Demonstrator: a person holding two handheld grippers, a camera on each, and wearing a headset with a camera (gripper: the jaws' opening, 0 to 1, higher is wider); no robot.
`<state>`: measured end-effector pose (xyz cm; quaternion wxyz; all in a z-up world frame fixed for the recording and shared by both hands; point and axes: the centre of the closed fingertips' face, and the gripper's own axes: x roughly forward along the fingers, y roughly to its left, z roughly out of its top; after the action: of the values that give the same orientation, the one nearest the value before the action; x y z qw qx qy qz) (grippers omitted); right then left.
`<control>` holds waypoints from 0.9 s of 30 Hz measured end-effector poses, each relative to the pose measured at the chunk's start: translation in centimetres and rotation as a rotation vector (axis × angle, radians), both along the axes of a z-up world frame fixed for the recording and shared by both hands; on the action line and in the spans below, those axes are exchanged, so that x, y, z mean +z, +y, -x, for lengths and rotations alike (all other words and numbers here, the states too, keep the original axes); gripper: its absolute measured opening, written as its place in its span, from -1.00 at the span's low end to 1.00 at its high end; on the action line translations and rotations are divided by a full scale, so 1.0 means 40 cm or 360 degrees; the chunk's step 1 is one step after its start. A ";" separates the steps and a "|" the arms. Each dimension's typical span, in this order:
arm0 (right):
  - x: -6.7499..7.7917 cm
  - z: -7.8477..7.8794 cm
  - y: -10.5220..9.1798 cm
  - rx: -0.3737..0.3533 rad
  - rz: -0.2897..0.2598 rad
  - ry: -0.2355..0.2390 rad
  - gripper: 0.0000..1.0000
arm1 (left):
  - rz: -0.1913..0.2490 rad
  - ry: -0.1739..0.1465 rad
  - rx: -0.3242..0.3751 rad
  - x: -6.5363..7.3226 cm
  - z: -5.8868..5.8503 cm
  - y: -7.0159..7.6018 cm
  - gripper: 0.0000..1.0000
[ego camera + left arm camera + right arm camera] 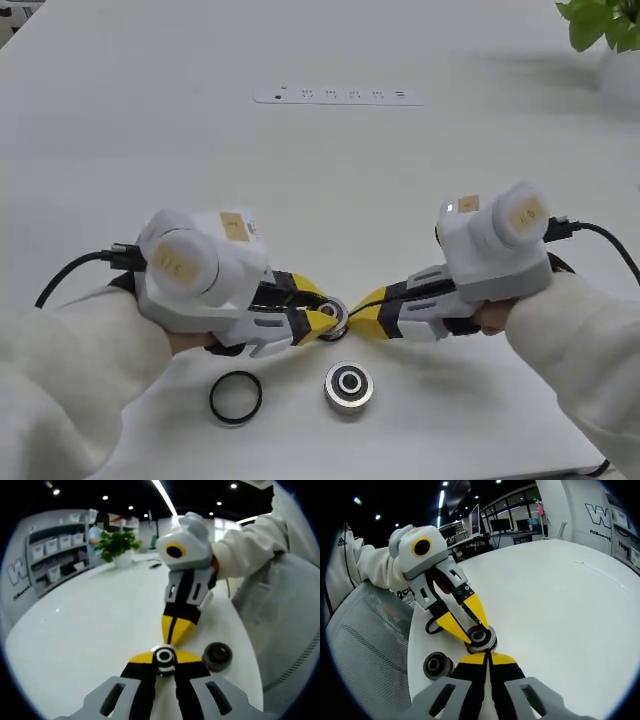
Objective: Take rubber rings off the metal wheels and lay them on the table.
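1. The left claw is closed on a metal wheel, gripping it between its yellow tips just above the white surface.
2. In the left gripper view, this wheel sits face-on between the tips of the left claw.
3. The right claw faces the left one, and its tips are pressed together against the edge of the held wheel. Whether they pinch anything there cannot be told.
4. In the right gripper view, the right claw has only a thin slit between its jaws, and its tips meet the wheel held by the left claw.
5. A second wheel lies flat on the surface, near the person and just below the two claws.
6. A loose black rubber ring lies flat on the surface, to the left of the second wheel and apart from it.
7. A white power strip lies at the far side of the surface.
8. The leaves of a green plant show at the far right corner.
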<state>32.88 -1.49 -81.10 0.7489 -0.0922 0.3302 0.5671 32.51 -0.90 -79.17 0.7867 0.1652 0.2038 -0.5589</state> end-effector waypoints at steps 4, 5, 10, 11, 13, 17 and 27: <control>0.003 -0.002 -0.001 -0.0048 -0.0015 0.0052 -1.00 | 0.0005 -0.0011 0.0001 0.000 -0.001 0.000 -0.72; 0.006 -0.004 -0.002 -0.0069 -0.0023 0.0064 -1.00 | 0.0009 -0.0010 0.0004 0.000 -0.001 0.000 -0.72; 0.017 -0.022 -0.008 -0.0147 -0.0089 0.0133 -1.00 | 0.0007 -0.0018 0.0011 0.000 -0.001 -0.001 -0.73; 0.018 -0.022 -0.008 -0.0157 -0.0095 0.0144 -1.00 | 0.0006 -0.0021 0.0011 0.000 -0.001 -0.001 -0.73; 0.019 -0.022 -0.006 -0.0168 -0.0104 0.0161 -1.00 | 0.0008 -0.0022 0.0014 0.000 -0.001 -0.001 -0.73; 0.029 -0.021 -0.003 -0.0193 -0.0151 0.0198 -1.00 | 0.0006 -0.0028 0.0014 0.000 0.000 -0.002 -0.73; 0.038 -0.011 0.005 -0.0220 -0.0165 0.0241 -1.00 | -0.0003 -0.0053 0.0005 -0.001 0.001 -0.003 -0.73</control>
<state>33.33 -1.28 -79.57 0.7629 0.0127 0.3615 0.5358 32.48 -1.04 -79.19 0.7908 0.1749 0.1914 -0.5545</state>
